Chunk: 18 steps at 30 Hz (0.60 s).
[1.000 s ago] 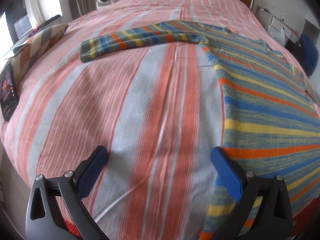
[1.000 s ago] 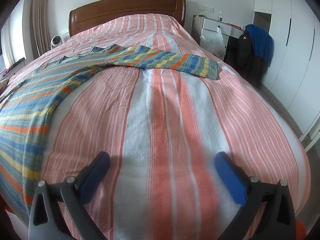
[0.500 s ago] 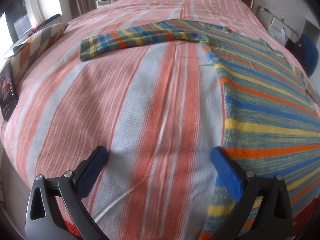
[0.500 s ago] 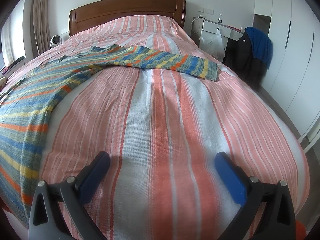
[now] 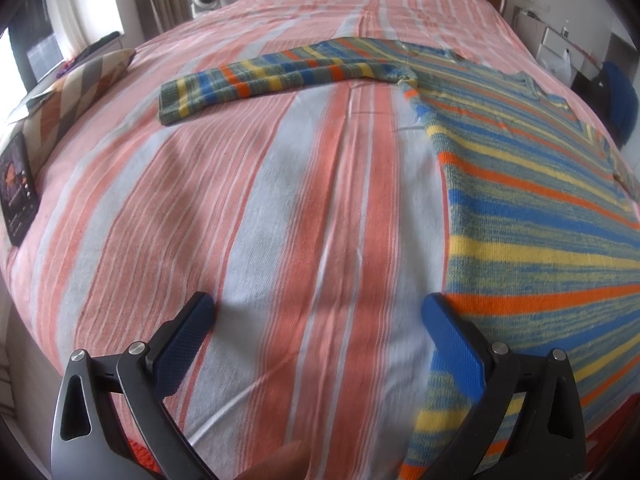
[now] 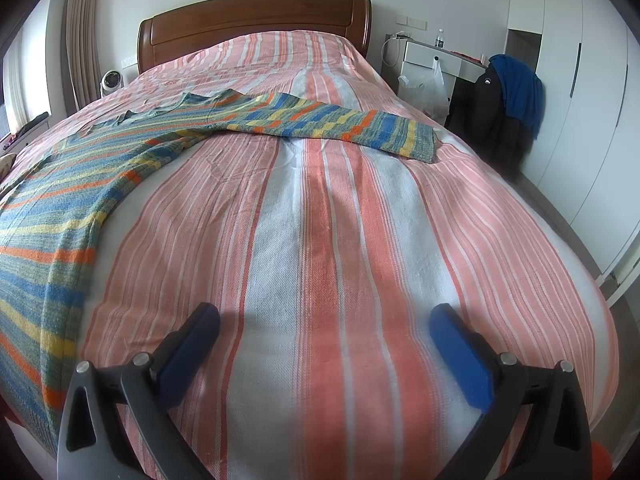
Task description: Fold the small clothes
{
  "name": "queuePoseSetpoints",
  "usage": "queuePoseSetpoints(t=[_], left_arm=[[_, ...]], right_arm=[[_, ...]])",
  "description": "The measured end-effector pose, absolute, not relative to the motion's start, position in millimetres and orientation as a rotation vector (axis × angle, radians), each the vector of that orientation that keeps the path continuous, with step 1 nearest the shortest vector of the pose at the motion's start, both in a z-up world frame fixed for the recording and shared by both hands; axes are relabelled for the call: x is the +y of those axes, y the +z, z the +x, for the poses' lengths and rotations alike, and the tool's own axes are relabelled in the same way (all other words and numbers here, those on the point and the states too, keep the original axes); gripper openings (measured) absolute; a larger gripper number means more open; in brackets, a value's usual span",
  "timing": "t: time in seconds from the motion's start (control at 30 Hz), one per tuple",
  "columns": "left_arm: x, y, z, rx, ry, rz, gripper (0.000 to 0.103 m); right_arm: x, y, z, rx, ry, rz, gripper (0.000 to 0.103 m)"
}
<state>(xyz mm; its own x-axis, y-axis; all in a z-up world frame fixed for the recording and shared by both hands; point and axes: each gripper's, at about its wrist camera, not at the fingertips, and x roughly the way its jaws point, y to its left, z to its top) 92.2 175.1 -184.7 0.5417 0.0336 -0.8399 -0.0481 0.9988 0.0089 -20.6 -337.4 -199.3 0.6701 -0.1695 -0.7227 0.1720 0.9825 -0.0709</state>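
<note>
A knitted sweater [image 5: 540, 208] striped in blue, yellow, orange and green lies flat on the bed, both sleeves stretched out sideways. In the left wrist view its body fills the right side and one sleeve [image 5: 264, 78] reaches left. My left gripper [image 5: 318, 312] is open, low over the bedspread, its right fingertip at the sweater's side edge. In the right wrist view the sweater [image 6: 60, 216] lies at the left and the other sleeve [image 6: 340, 124] runs right. My right gripper [image 6: 324, 324] is open over bare bedspread, holding nothing.
The bed [image 6: 328, 240] has a pink, orange and white striped cover and a wooden headboard [image 6: 252, 16]. A patterned pillow [image 5: 80, 88] and a phone [image 5: 18, 188] lie at the left edge. A nightstand [image 6: 432, 56], dark jackets [image 6: 508, 100] and a wardrobe [image 6: 580, 92] stand to the right.
Both grippers have stayed open and almost still. The views shift only slightly; the sweater has not moved.
</note>
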Motion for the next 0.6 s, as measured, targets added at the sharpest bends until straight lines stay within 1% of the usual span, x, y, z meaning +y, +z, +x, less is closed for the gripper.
queuePoseSetpoints(t=[0.6], left_arm=[[176.4, -185.9, 93.1, 1.007, 0.039, -0.032, 0.103]], right_arm=[[-337.2, -199.6, -20.8, 0.812, -0.193, 0.001, 0.103]])
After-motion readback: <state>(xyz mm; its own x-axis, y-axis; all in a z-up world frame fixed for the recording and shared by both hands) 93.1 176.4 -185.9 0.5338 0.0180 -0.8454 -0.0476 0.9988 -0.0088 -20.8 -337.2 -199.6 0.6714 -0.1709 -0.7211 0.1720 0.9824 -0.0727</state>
